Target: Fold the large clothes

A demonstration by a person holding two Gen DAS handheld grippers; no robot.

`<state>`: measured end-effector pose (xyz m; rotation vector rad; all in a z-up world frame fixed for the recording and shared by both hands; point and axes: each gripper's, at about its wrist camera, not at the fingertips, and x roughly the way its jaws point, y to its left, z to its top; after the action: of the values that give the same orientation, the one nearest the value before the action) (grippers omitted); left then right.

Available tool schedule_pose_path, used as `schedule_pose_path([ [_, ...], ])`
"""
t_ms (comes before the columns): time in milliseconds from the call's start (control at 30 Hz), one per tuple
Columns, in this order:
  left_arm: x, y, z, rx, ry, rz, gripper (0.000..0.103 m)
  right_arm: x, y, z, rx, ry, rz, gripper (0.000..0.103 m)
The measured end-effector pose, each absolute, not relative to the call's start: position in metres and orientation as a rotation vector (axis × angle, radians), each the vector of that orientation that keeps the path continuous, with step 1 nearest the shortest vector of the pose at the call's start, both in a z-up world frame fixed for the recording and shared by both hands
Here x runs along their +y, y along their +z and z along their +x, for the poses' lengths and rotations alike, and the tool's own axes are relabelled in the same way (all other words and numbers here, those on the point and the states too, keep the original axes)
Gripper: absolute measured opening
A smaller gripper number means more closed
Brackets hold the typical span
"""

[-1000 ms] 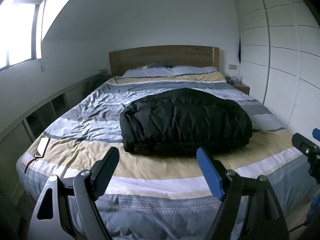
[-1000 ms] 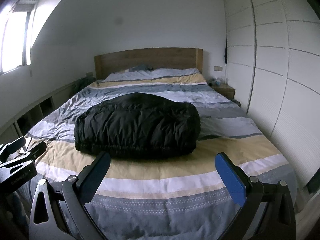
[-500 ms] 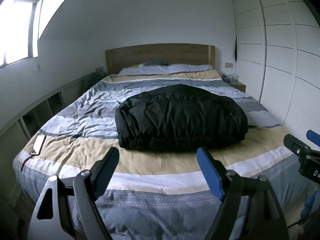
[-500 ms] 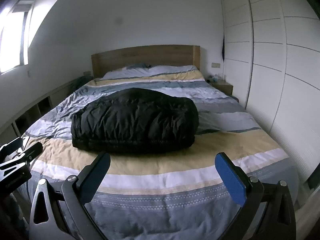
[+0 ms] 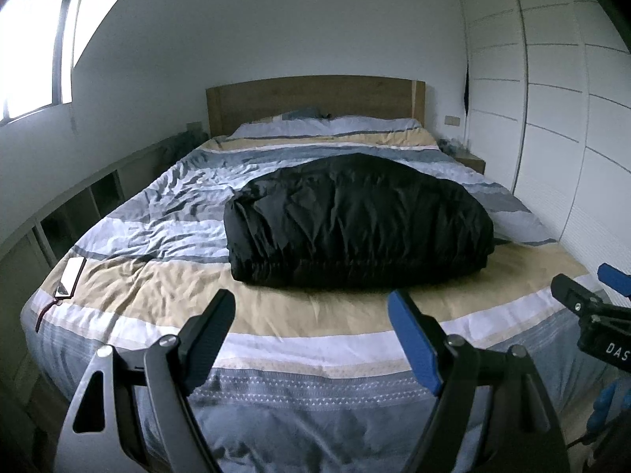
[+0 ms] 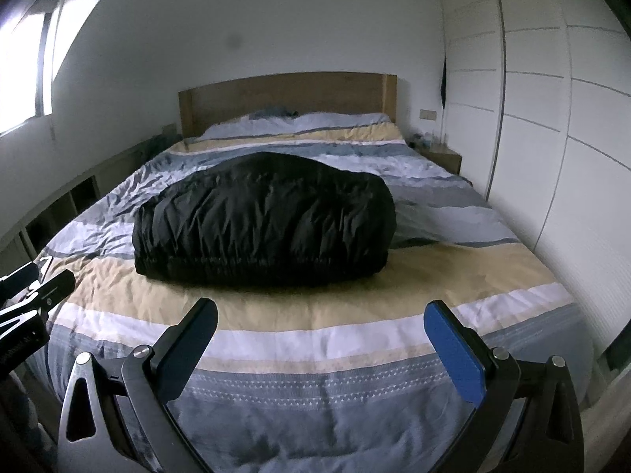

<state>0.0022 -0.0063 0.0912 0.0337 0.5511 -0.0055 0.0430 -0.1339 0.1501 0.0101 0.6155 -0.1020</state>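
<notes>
A black puffy jacket [image 5: 357, 222] lies folded into a thick bundle on the middle of the bed [image 5: 276, 319]; it also shows in the right wrist view [image 6: 264, 228]. My left gripper [image 5: 311, 317] is open and empty, held off the foot of the bed, well short of the jacket. My right gripper [image 6: 321, 325] is open and empty, likewise back from the foot of the bed. The right gripper shows at the right edge of the left wrist view [image 5: 591, 315], and the left gripper at the left edge of the right wrist view [image 6: 27, 295].
The bed has a striped blue, grey and tan duvet and a wooden headboard [image 5: 315, 102]. A phone [image 5: 71, 272] lies on the bed's near left corner. Low shelves [image 5: 71, 213] run along the left wall. A white wardrobe [image 5: 560, 126] and a nightstand [image 5: 471, 161] stand at the right.
Both grippers have pulled back a little from the bed, so more of its foot shows. The jacket has not moved. Both grippers stay open.
</notes>
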Motion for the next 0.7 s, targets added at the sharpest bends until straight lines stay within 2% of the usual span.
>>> schedule_pose_path([
  [700, 0.0, 0.073, 0.016, 0.588, -0.002, 0.034, 0.079, -0.135, 0.131, 0.054, 0.666, -0.111, -0.003, 0.103],
])
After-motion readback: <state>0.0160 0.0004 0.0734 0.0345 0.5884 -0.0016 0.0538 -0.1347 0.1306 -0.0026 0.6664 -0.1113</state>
